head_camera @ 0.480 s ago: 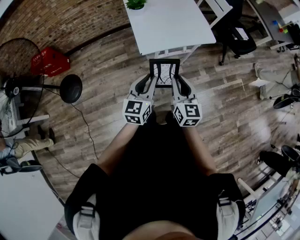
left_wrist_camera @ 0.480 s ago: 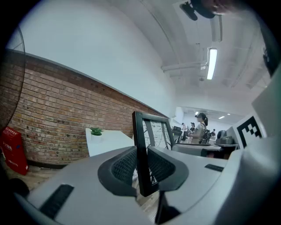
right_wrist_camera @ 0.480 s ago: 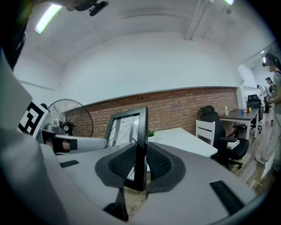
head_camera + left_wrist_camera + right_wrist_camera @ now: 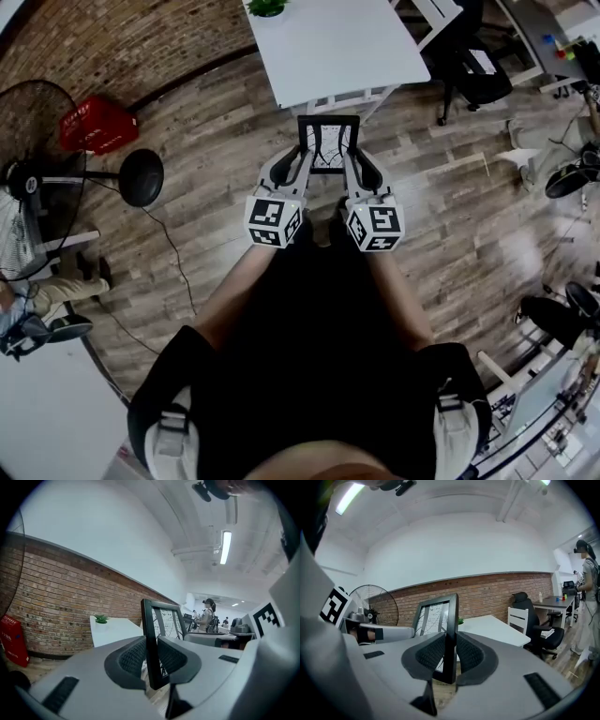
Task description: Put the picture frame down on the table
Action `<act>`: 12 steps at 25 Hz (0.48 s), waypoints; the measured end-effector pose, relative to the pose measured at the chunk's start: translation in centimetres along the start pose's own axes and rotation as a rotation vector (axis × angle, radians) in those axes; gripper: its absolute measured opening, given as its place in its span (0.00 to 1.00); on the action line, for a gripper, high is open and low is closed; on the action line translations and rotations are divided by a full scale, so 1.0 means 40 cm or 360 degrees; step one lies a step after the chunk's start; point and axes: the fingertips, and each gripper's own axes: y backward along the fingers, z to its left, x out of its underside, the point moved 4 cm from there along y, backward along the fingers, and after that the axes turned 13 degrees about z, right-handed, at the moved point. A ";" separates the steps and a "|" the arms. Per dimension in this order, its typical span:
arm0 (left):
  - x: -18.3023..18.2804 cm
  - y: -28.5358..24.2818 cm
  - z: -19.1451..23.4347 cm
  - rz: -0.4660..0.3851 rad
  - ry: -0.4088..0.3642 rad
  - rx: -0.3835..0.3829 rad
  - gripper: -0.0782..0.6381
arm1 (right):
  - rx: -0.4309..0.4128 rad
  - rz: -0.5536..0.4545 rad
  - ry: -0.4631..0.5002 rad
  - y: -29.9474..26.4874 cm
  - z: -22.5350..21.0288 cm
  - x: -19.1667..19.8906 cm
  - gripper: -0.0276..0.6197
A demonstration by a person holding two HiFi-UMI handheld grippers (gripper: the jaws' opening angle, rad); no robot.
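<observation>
I hold the picture frame [image 4: 328, 145] upright w/ both: left gripper [image 4: 298, 165] clamped on its left edge, right gripper [image 4: 356, 165] on its right edge. Frame is over the floor [image 4: 216, 131], near the white table [image 4: 347, 47], not on it.

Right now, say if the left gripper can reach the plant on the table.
Probably not: the left gripper is shut on the picture frame, and the plant sits far across the table.
</observation>
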 end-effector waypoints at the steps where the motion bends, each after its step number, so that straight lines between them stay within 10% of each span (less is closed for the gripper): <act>1: 0.000 -0.004 -0.002 0.0002 -0.0001 0.0002 0.22 | 0.0002 0.0002 -0.0002 0.000 -0.004 0.001 0.14; 12: -0.034 -0.065 -0.009 0.0008 0.0007 -0.0050 0.23 | -0.0057 -0.0010 0.0002 -0.035 -0.066 -0.029 0.15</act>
